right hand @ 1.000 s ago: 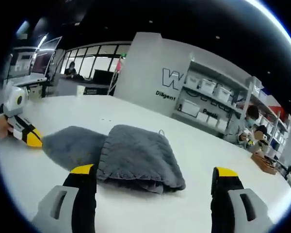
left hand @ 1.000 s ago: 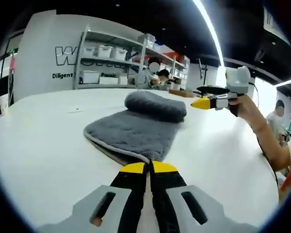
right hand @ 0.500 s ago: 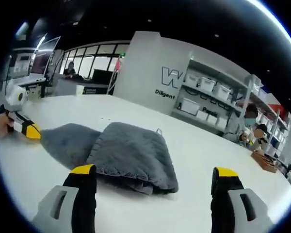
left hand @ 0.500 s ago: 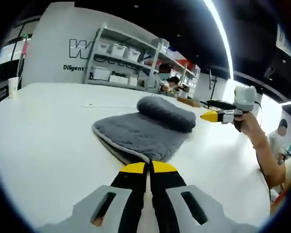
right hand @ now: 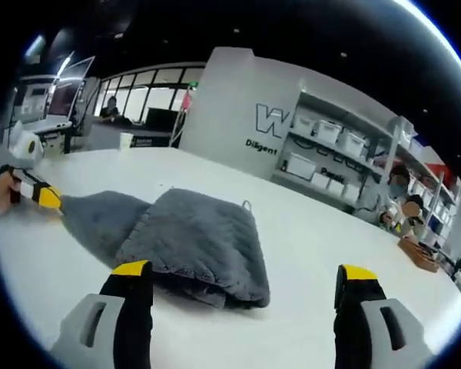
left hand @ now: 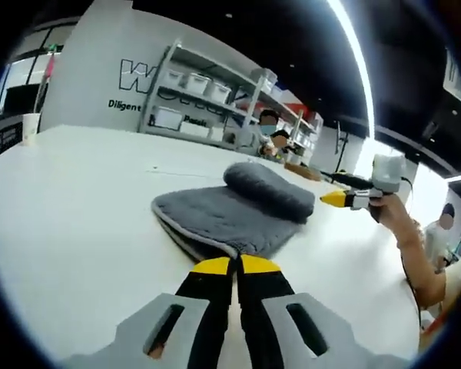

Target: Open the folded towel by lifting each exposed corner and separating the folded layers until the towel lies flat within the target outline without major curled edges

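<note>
Towel (left hand: pixel 230 211) partly unfolded; L gripper (left hand: pixel 236 265) pinching its corner, R gripper (right hand: pixel 246 280) hanging wide; far fold remaining.

Left gripper (left hand: pixel 236 265): yellow-tipped jaws closed together, clamped on the near corner of the grey towel (left hand: pixel 227 215). Towel lies on the white table (left hand: pixel 69 223), its far portion doubled over into a thick roll. Right gripper (left hand: pixel 344 198) is held in a hand (left hand: pixel 384 207) just beyond the roll's right end, clear of the fabric. Shelving with storage bins (left hand: pixel 192 104) stands behind.
</note>
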### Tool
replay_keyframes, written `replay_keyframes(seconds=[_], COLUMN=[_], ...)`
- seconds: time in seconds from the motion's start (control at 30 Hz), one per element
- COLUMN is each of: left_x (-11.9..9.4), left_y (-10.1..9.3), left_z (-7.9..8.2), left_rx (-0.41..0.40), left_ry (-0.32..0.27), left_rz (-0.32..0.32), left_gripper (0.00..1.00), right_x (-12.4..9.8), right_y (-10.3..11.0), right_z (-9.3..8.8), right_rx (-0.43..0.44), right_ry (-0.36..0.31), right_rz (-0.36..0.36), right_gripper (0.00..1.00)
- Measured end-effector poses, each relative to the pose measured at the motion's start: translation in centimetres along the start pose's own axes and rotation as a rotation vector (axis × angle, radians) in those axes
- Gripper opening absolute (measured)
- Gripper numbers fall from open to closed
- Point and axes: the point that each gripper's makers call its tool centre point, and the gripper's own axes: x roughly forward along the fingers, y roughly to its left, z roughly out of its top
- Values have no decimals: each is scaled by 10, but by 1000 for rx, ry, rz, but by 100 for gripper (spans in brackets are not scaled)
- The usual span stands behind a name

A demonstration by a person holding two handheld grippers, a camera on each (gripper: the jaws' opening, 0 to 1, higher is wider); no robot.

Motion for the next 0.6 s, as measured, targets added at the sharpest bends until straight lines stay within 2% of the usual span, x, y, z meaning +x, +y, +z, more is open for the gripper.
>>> replay_keyframes(seconds=[0.17, 0.4, 0.6], left_x=[-4, -12, -25], left_y=[12, 37, 58], left_z=[1, 5, 8], left_rx=[-18, 11, -30], left_ry=[-10, -10, -42], left_rz=[37, 132, 208], left_gripper=[1, 1, 1], right_x=[1, 2, 4], right_y=[2, 4, 7], right_z=[0, -2, -6], right_rx=[-5, -3, -8], right_ry=[3, 11, 26], right_rz=[6, 12, 23], right_gripper=[99, 99, 99])
